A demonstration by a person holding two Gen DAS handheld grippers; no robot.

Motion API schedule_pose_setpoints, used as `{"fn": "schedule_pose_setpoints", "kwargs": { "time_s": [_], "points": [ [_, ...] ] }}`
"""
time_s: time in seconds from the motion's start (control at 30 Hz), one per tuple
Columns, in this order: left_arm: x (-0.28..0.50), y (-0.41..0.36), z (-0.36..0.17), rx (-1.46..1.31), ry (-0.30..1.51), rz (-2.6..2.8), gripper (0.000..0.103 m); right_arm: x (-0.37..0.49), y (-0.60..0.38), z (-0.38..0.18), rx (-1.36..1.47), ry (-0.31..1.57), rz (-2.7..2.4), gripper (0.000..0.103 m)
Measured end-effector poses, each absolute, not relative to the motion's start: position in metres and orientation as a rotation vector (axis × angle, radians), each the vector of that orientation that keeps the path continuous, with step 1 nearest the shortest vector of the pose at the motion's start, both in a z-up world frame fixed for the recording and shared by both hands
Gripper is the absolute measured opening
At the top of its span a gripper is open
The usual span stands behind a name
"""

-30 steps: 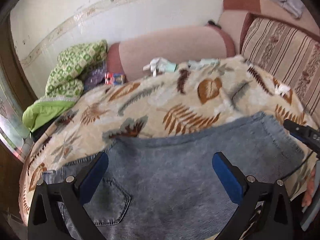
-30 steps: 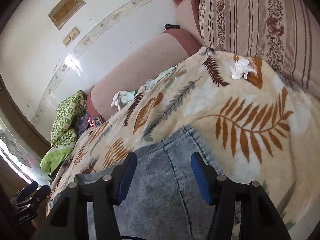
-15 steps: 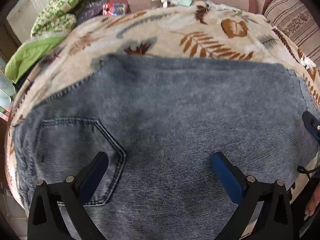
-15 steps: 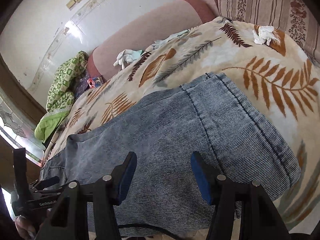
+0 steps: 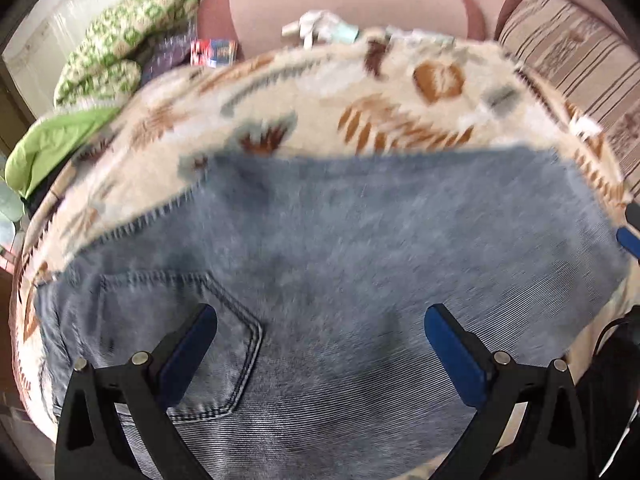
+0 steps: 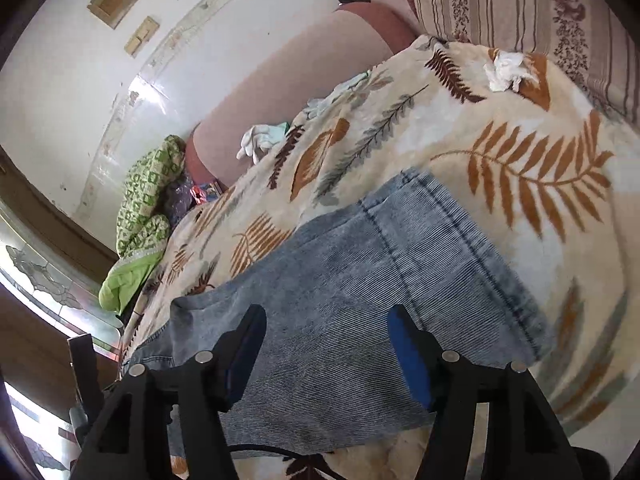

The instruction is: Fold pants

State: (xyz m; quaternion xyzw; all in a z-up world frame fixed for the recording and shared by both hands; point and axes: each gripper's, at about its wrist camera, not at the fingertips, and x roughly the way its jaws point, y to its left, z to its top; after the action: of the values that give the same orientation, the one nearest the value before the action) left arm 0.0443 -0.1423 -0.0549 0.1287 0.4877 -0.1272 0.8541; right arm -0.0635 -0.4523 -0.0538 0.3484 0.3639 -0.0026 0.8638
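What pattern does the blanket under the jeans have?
Cream blanket with brown, orange and grey fern leaves; it shows best in the right wrist view.

The pants (image 5: 360, 264) are spread flat on a blanket (image 5: 360, 92) that is laid over a sofa. A pocket (image 5: 180, 332) is placed at their left end. Behind the blanket, gloves (image 6: 260, 140) are set against an armrest (image 5: 344, 12). A cushion (image 6: 520, 20) is stood to the right, and a quilt (image 5: 120, 52) is piled at the far left.
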Motion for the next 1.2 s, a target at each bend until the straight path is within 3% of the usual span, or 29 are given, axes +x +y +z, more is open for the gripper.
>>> {"fn": "schedule_pose_setpoints", "kwargs": {
  "time_s": [0.27,0.73,1.2],
  "points": [
    [0.025,-0.178,-0.012,0.320,0.910,-0.334,0.103,-0.115,-0.515,-0.025,0.848,0.669,-0.123,0.067],
    [-0.005,-0.188,0.038,0.322,0.733,-0.345,0.103,-0.105,-0.478,-0.007,0.704,0.697,-0.055,0.067],
    [-0.008,-0.178,0.042,0.308,0.719,-0.317,0.103,-0.103,-0.465,-0.004,0.687,0.709,-0.035,0.067]
  ]
}}
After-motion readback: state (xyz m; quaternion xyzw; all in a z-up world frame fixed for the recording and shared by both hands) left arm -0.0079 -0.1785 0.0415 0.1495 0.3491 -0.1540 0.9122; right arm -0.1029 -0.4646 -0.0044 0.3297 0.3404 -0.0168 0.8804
